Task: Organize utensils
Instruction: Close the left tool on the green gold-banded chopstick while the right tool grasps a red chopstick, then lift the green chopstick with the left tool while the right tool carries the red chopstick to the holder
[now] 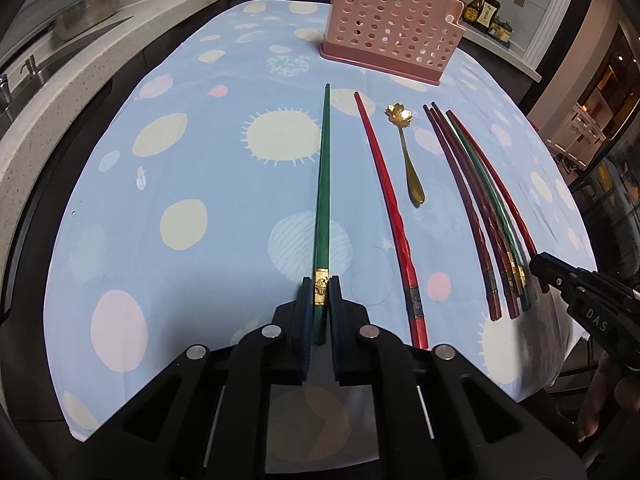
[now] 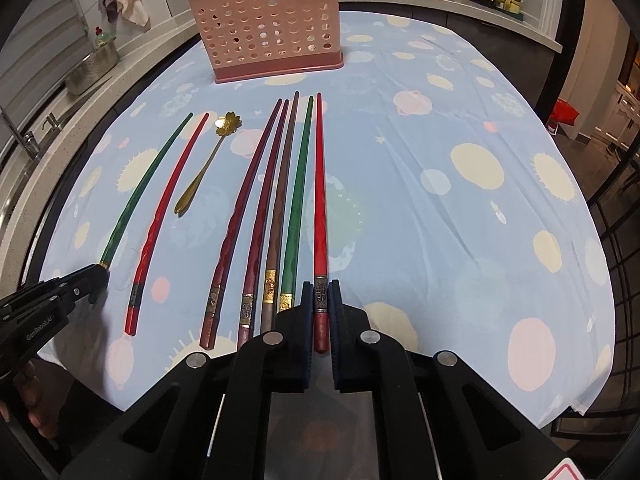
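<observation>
Left wrist view: left gripper (image 1: 320, 294) pinches the stiff, slick green chopstick (image 1: 323, 184) at its gold band, right gripper (image 2: 320, 300) likewise clamps a red chopstick (image 2: 319, 200), both before the pink holder (image 1: 390, 36).

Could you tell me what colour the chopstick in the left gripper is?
Green chopstick with a gold band, clearest in the left wrist view.

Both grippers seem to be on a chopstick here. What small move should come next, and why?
Probably lift both chopsticks off the cloth. The left gripper is shut on the green chopstick at its gold band, and the right gripper is shut on the red chopstick at its band. Both sticks appear to lie flat on the tablecloth, with the pink holder standing beyond them.
</observation>
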Motion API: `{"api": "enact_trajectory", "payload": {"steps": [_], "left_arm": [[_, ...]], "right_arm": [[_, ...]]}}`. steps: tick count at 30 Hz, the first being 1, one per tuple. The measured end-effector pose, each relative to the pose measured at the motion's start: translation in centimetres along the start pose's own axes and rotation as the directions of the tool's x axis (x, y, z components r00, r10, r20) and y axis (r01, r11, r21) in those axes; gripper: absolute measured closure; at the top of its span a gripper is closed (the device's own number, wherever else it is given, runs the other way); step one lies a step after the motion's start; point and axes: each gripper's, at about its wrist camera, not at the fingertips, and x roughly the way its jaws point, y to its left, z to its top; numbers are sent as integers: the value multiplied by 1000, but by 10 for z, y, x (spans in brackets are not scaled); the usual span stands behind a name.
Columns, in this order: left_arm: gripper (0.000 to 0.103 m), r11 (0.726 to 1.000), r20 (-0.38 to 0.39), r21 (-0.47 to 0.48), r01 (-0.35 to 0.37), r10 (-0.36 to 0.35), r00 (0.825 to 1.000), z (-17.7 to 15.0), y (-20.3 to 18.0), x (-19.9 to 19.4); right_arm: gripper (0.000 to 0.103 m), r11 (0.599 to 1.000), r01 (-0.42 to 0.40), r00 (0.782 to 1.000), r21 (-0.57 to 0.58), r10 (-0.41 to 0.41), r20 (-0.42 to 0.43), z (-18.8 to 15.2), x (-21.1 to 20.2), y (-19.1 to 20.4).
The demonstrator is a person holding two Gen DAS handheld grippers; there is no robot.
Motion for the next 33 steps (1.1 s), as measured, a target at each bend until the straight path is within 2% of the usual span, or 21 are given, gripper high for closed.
{"api": "enact_trajectory", "payload": {"steps": [6, 13, 20, 26, 33], "left_arm": [[96, 1000, 43, -20, 19, -18, 999, 4, 2, -27], [96, 998, 138, -44, 43, -36, 990, 26, 5, -70], [96, 992, 235, -70, 102, -83, 968, 61, 12, -108], [96, 993, 329, -70, 93, -65, 942, 91, 15, -132], [96, 994, 381, -54, 98, -71, 922, 122, 10, -140]], "right_arm": [[96, 999, -30, 998, 21, 29, 57, 7, -29, -1], [96, 997, -66, 985, 42, 58, 161, 29, -69, -3], [96, 995, -86, 967, 55, 70, 246, 58, -99, -9], [96, 993, -99, 949, 65, 74, 305, 81, -116, -14], [96, 988, -131, 926, 82, 92, 367, 111, -133, -24]]}}
